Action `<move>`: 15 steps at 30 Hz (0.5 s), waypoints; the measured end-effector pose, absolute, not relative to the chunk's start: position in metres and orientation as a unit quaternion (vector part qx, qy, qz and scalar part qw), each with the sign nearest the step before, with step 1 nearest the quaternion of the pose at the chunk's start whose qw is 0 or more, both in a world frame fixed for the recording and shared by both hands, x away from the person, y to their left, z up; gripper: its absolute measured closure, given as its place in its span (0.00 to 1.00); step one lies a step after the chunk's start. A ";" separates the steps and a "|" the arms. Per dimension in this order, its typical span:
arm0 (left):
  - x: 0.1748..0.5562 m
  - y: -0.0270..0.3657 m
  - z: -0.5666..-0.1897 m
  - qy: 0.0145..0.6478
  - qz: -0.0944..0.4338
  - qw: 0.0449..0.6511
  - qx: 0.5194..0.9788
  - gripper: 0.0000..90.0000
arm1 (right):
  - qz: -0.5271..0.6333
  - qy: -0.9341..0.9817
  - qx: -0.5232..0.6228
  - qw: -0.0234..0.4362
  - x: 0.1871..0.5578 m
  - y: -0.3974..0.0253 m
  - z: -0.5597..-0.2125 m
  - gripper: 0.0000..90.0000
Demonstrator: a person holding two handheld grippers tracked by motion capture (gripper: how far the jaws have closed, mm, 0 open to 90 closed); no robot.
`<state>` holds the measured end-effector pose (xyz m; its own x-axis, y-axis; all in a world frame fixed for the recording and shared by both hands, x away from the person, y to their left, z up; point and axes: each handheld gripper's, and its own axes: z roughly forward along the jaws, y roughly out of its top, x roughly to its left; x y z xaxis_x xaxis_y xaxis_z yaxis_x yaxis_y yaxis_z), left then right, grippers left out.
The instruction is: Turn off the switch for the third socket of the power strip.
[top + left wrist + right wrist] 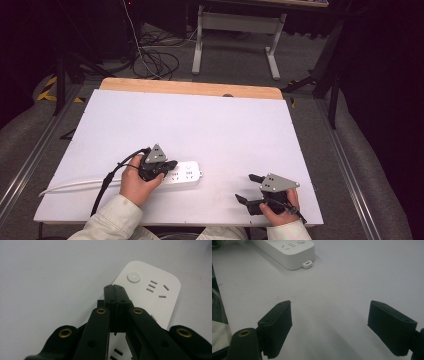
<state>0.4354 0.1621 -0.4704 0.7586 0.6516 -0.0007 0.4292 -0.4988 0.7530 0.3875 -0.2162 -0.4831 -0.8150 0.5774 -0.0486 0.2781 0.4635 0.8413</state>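
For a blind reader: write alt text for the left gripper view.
The left gripper, its black jaws pressed shut with nothing between them, hangs over a white power strip on a white table. Just past the tips sits the strip's round button, with socket slots beside it.

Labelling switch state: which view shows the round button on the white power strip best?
The left gripper view: the round white button on the white plastic power strip sits close and unobstructed, just beyond the shut left gripper. The right gripper view catches only its edge at the frame top. In the high view it is too small to tell.
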 end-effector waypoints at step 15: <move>0.438 0.171 -0.472 0.317 0.135 0.420 0.840 1.00 | 0.451 0.838 0.257 0.166 0.388 -0.217 -0.484 0.22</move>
<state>0.4375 0.1707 -0.4724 0.7630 0.6453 -0.0390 0.4184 -0.4469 0.7907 0.3878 -0.2167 -0.4838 -0.8130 0.5805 -0.0459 0.2816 0.4610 0.8415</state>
